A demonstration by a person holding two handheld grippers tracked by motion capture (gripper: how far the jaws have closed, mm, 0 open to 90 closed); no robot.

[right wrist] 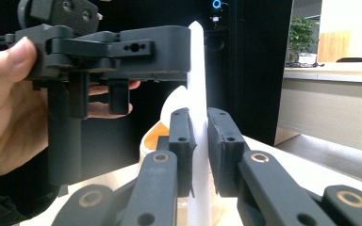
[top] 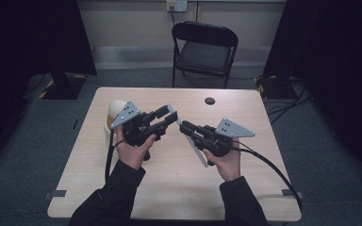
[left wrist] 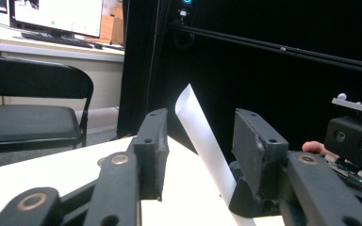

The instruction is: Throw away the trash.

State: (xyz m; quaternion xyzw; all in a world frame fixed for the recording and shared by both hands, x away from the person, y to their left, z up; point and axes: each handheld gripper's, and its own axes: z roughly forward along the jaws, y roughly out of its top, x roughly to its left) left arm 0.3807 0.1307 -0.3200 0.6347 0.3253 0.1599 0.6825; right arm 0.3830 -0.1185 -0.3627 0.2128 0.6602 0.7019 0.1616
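Right gripper view: right claw (right wrist: 199, 141) clamps a white paper strip (right wrist: 198, 84); left claw (left wrist: 200, 146) half-open around it.

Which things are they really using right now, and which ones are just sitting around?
In use:
- white paper strip, pinched in the right gripper
- left gripper, jaws open on either side of the strip's far end
- table, which they work over

Just sitting there:
- cream tub with a rounded lid behind the left gripper
- black folding chair
- monitor and keyboard on the desk
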